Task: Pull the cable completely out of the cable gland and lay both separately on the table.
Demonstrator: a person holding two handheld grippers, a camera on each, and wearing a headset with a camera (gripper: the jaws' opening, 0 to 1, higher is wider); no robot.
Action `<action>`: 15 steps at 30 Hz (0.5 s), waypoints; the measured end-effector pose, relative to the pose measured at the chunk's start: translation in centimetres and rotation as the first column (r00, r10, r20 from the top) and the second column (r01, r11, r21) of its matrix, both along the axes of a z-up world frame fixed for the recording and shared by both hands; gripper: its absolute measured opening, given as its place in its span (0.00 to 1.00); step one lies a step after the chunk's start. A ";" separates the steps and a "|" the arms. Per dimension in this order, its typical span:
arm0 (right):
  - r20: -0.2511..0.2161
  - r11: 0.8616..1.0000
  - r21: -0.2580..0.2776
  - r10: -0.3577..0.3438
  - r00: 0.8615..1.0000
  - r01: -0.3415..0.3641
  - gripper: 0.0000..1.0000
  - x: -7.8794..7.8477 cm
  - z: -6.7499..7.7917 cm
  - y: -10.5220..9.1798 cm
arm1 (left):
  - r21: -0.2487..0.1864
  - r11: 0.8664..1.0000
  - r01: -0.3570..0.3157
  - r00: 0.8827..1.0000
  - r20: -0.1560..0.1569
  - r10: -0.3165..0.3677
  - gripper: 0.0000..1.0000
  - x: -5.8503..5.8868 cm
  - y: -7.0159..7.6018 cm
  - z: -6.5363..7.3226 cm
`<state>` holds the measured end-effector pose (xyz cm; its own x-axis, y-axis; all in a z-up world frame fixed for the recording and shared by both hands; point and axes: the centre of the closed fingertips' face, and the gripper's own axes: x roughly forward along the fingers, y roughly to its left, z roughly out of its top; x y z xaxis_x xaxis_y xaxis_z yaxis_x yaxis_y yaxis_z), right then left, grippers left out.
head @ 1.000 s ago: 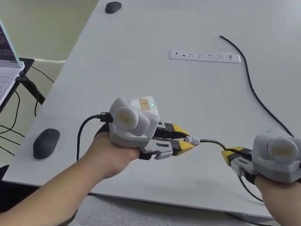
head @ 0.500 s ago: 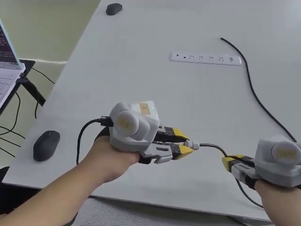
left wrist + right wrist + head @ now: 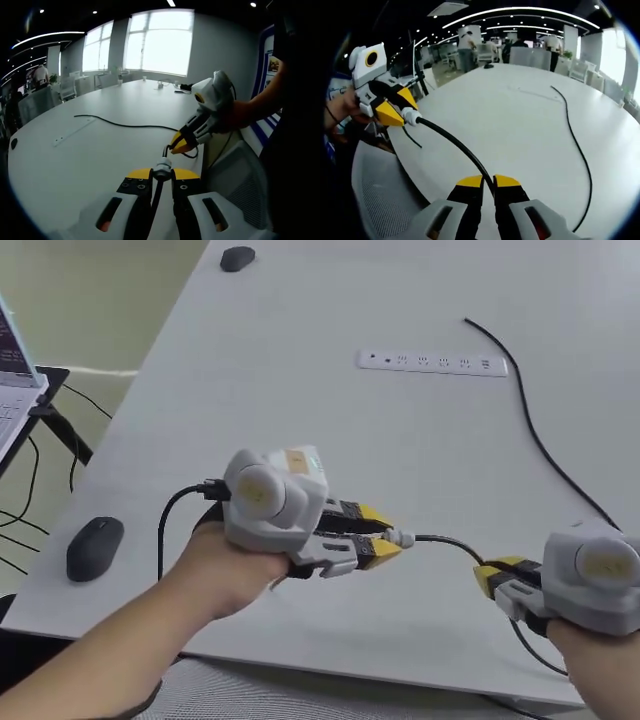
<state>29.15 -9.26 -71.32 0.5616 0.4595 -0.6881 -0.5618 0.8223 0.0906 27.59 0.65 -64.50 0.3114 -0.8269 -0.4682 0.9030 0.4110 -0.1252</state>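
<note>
While the left gripper [image 3: 383, 534] is pinching the cable gland [image 3: 402, 538] between its closed-in jaws and the right gripper [image 3: 490, 575] is clamping the black cable [image 3: 448, 540] a little way along, both things are hanging in the air over the near edge of the table [image 3: 300, 420]. The cable is still running through the gland.

The smooth round cable is looking likely to slide through the right jaws if the pull is too sharp. In the left gripper view only the jaw tips are gripping the gland [image 3: 161, 168], so it is at risk of twisting loose. A pull off the gland's axis is likely to jam the cable in the seal. With the work hanging so close to the edge, a sudden release is risking a drop to the floor.

A power strip [image 3: 432, 362] is lying well ahead, and a long black cord [image 3: 535, 435] is trailing down the right side towards the right gripper, where it is inviting a tangle. A mouse [image 3: 96, 547] is sitting near the left edge. The bare tabletop between is offering room for both parts.
</note>
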 end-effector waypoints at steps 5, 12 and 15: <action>0.053 0.998 -0.039 0.061 0.997 -0.059 0.11 -0.1 1.3 0.2 | 0.000 1.000 -0.003 1.000 0.002 0.003 0.15 0.1 0.1 0.1; 0.162 0.961 -0.120 0.265 0.951 -0.247 0.20 -0.5 3.7 3.3 | 0.008 1.000 0.000 1.000 -0.002 0.000 0.15 -0.1 -0.1 -0.1; 0.204 0.920 -0.210 0.372 0.906 -0.330 0.19 -0.7 4.2 4.9 | 0.014 1.000 0.006 1.000 0.002 -0.006 0.15 -0.2 -0.2 -0.1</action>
<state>28.46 -4.34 -67.11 0.5396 0.5472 -0.6398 -0.8045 0.5591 -0.2004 27.39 0.45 -64.59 0.3072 -0.8221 -0.4793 0.9057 0.4072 -0.1179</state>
